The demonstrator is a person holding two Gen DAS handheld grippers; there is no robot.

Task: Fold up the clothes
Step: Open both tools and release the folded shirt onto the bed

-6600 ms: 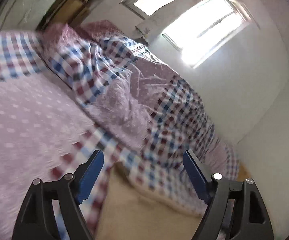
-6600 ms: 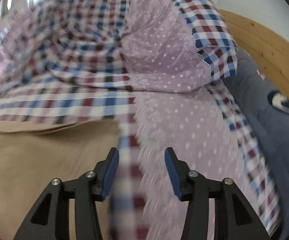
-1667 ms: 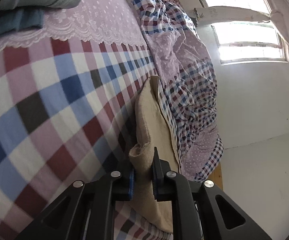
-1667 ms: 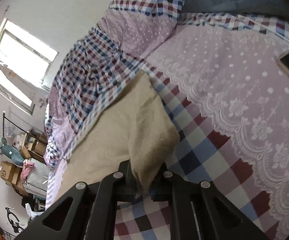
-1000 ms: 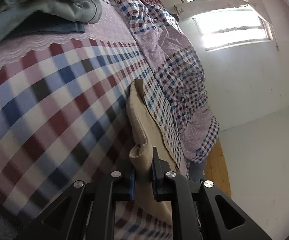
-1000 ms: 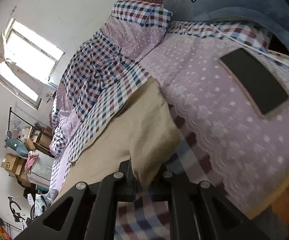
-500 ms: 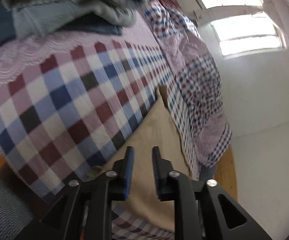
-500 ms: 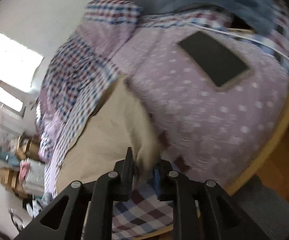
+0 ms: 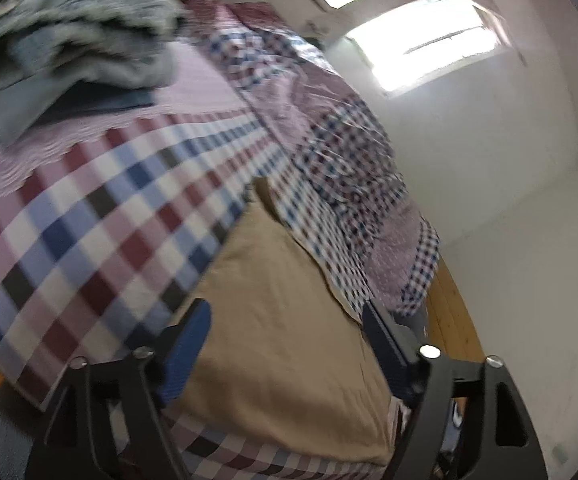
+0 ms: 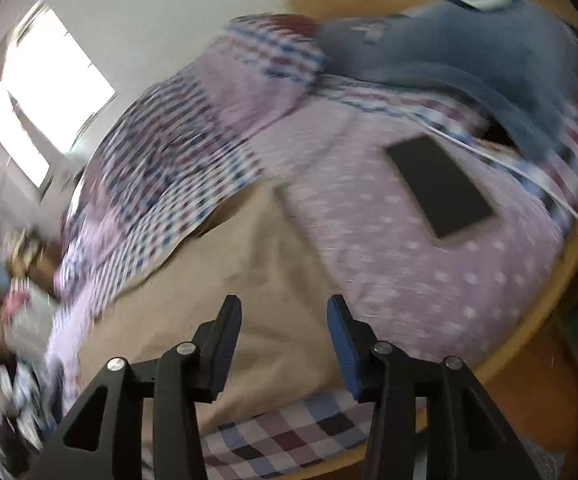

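Left wrist view: tan garment [image 9: 289, 320] lies on checked bedspread [image 9: 89, 220] near window [image 9: 429, 48]; both grippers' jaws spread.

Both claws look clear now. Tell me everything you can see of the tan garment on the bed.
The tan garment is a plain beige, soft-looking cloth, lying flat on the checked bedspread near the bed's edge, with no print or fastening visible. Its far side tucks under the rumpled plaid quilt. In the right wrist view it borders the dotted lilac fabric. The left claw and right claw are open above it, gripping nothing.
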